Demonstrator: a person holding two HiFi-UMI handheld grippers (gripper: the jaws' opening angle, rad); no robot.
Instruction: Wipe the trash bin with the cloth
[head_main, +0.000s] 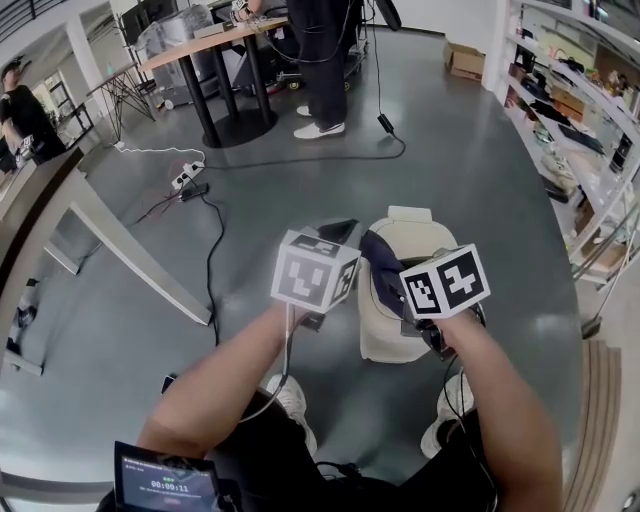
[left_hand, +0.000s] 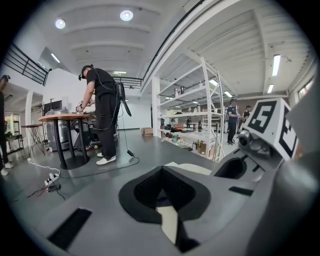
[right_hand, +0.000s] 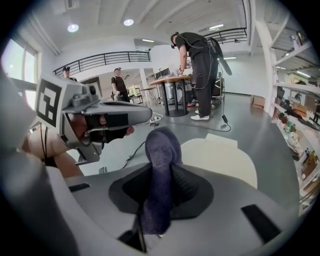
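Grey shop floor all round. Tong state, near to far? — lead

Right gripper is clenched on the cloth, which is dark blue, bunched, and sticks up out of the jaws. Left gripper has its jaws together with nothing in them. I hold both side by side, cubes nearly touching. — me

Bin? — lead

Trash bin is cream and stands on the floor just ahead of my shoes, directly under both grippers. Can't tell if the cloth touches it. — me

Beyond that? — lead

Power strip and its black cable lie on the floor to my left. Farther out is a round table with a person in dark clothes standing at it. Shelving runs along the right wall, loaded with small items. — me
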